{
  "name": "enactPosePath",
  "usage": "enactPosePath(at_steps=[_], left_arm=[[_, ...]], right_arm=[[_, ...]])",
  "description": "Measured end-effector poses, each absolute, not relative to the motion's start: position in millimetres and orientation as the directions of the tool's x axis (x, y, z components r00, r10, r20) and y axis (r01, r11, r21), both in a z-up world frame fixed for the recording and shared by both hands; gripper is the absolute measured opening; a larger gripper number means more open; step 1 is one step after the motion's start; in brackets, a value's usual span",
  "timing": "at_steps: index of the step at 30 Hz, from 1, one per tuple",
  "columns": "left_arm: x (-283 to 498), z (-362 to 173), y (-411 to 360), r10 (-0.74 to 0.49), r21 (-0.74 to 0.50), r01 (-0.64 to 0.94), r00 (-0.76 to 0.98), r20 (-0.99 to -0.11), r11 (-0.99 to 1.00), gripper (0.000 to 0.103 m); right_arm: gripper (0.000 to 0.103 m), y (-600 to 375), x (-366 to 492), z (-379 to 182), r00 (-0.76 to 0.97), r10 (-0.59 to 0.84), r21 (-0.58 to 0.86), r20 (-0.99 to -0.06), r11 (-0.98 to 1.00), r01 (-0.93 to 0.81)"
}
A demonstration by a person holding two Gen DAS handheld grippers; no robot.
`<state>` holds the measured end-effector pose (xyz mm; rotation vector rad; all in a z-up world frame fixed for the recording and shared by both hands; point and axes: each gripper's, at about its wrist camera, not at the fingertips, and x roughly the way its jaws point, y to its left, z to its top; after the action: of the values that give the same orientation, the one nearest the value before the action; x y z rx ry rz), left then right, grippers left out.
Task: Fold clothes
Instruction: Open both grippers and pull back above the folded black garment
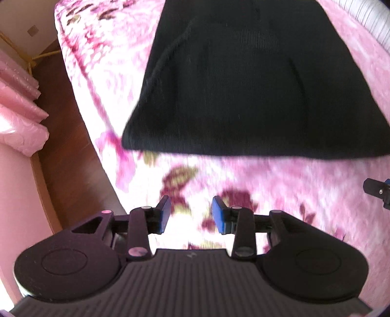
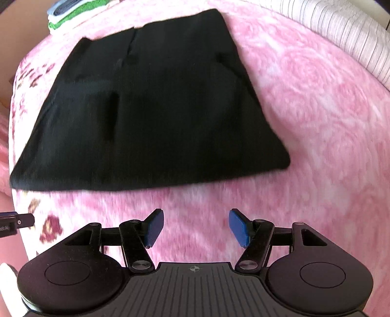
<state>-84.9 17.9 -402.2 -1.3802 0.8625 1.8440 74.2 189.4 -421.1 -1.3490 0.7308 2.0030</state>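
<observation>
A black knit garment [image 1: 243, 85] lies flat on a pink flowered blanket [image 1: 268, 190]; it also shows in the right wrist view [image 2: 151, 117], with its near hem straight across. My left gripper [image 1: 191, 213] is open and empty, hovering over the blanket just short of the hem's left part. My right gripper [image 2: 195, 226] is open and empty, short of the hem's right part. The tip of the right gripper [image 1: 379, 192] shows at the edge of the left wrist view, and the left gripper's tip [image 2: 17, 220] at the edge of the right wrist view.
The bed's left edge [image 1: 80, 102] drops to a brown wooden floor [image 1: 65, 146] with pink wrapped bundles [image 1: 17, 102] beside it. A stack of folded green, white and blue clothes [image 2: 73, 12] lies at the far left. A striped pillow [image 2: 341, 31] lies at the far right.
</observation>
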Motion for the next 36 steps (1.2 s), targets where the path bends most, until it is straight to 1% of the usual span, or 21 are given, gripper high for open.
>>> enactPosePath(at_steps=[5, 13, 22, 29, 32, 35, 36], left_arm=[[-73, -403, 11, 0.126, 0.110, -0.825, -0.214, -0.969, -0.555, 0.033], [-89, -386, 17, 0.187, 0.090, -0.823, -0.232, -0.955, -0.560, 0.033], [-104, -374, 5, 0.285, 0.039, -0.819, -0.244, -0.927, -0.572, 0.033], [-115, -370, 4, 0.317, 0.033, -0.819, -0.259, -0.912, -0.573, 0.033], [-122, -369, 1, 0.357, -0.007, -0.812, -0.249, -0.900, -0.583, 0.033], [-133, -373, -9, 0.447, -0.154, -0.785, -0.168, -0.879, -0.599, 0.036], [-140, -377, -15, 0.488, -0.241, -0.754, -0.120, -0.865, -0.612, 0.037]], right_arm=[[0.063, 179, 82, -423, -0.277, 0.173, 0.096, -0.945, -0.665, -0.740], [0.063, 167, 72, -412, -0.291, 0.169, 0.109, -0.942, -0.666, -0.738], [0.063, 166, 48, -401, -0.277, 0.218, 0.061, -0.936, -0.673, -0.738], [0.063, 166, 32, -399, -0.290, 0.239, 0.045, -0.927, -0.694, -0.719], [0.063, 169, 30, -400, -0.296, 0.236, 0.053, -0.926, -0.693, -0.719], [0.063, 175, 35, -404, -0.312, 0.218, 0.089, -0.925, -0.672, -0.735], [0.063, 179, 40, -407, -0.326, 0.207, 0.120, -0.922, -0.650, -0.751]])
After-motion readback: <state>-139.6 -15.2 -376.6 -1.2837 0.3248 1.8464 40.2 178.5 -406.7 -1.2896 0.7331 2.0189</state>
